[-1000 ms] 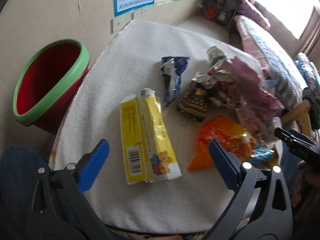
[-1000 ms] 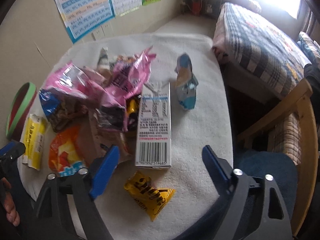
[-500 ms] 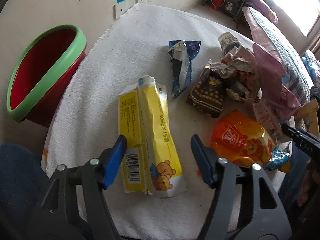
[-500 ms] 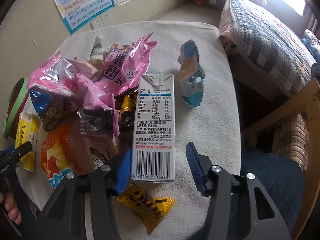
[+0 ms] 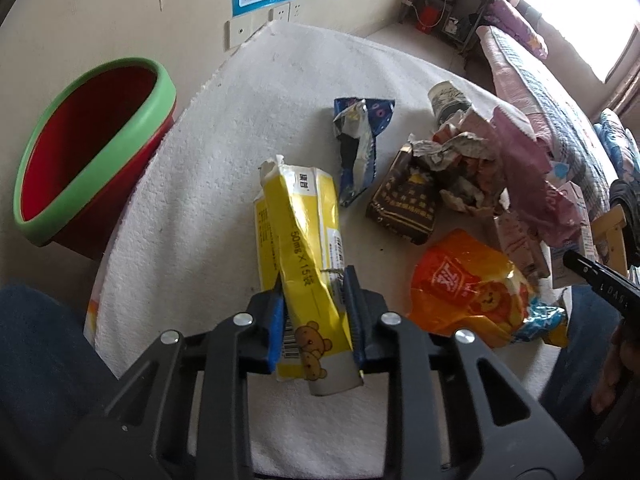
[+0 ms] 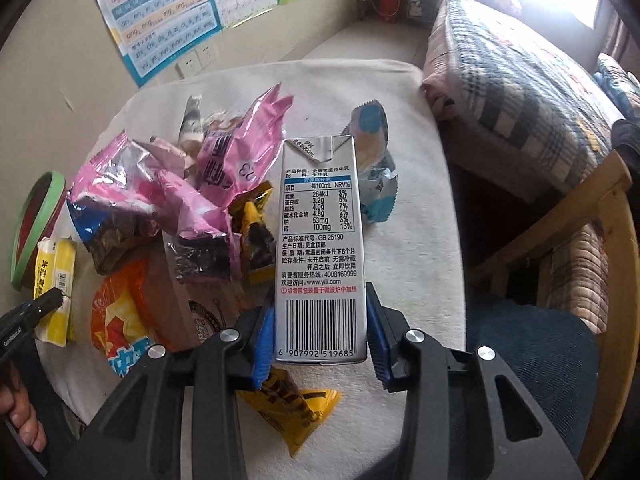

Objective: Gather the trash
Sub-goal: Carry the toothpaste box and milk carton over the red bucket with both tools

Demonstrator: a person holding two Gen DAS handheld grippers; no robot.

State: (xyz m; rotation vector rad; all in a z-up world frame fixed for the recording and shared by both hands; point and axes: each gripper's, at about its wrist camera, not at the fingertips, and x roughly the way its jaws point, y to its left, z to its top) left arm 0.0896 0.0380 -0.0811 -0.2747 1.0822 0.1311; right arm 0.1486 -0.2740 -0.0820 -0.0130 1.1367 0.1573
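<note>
My left gripper [image 5: 314, 312] is closing its jaws on the near end of a crumpled yellow packet with a bear print [image 5: 304, 232], and both blue pads touch its sides. The packet lies on the white cloth-covered table [image 5: 200, 184]. My right gripper [image 6: 320, 328] is closing its jaws on the barcode end of a silver milk carton [image 6: 320, 220], pads against both sides. A red bin with a green rim [image 5: 92, 152] stands off the table's left edge.
An orange snack bag [image 5: 464, 292], a blue wrapper [image 5: 360, 148], a brown packet [image 5: 404, 204] and pink wrappers [image 6: 224, 160] crowd the middle. A yellow-black wrapper [image 6: 288, 408] lies under the right gripper. A light blue wrapper [image 6: 376, 168], a bed [image 6: 520, 80] and a wooden chair [image 6: 600, 240] are to the right.
Both grippers have moved forward over their items and their jaws have narrowed from wide open onto the yellow packet and the milk carton.
</note>
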